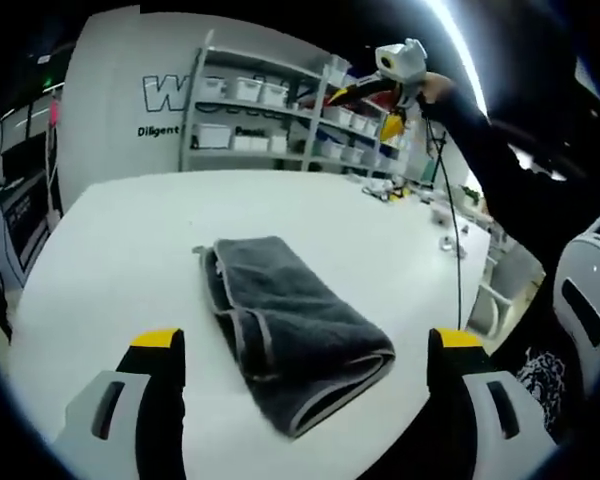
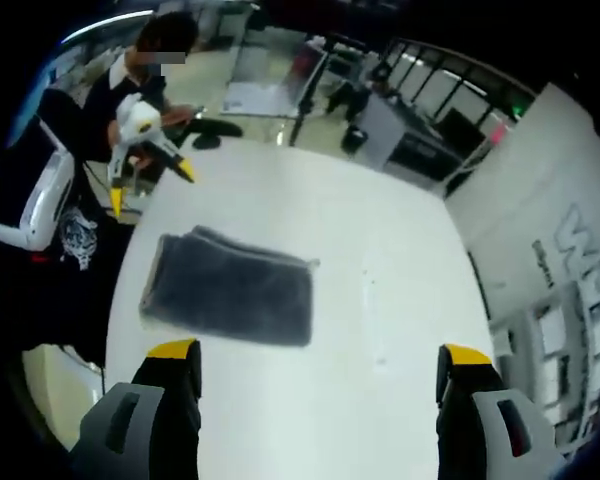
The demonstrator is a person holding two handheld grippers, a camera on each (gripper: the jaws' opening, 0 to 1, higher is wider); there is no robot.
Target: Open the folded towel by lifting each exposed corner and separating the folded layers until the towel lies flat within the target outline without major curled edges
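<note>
A dark grey towel (image 1: 290,330) with a lighter hem lies folded on the white table (image 1: 110,260), just beyond my left gripper (image 1: 308,345). That gripper is open, its yellow-tipped jaws standing wide on either side of the towel's near end without touching it. In the left gripper view, the right gripper (image 1: 385,100) hangs high above the table's far right, held in a hand. In the right gripper view, the towel (image 2: 230,290) lies ahead and left of my open right gripper (image 2: 320,352). The left gripper (image 2: 145,165) shows past the towel, jaws apart.
Shelves with white bins (image 1: 270,110) stand behind the table. Small items (image 1: 390,195) sit at its far right edge. A person in black (image 2: 75,200) stands at the table's side, next to a white chair (image 1: 590,290). Dark desks and stands (image 2: 380,110) fill the room beyond.
</note>
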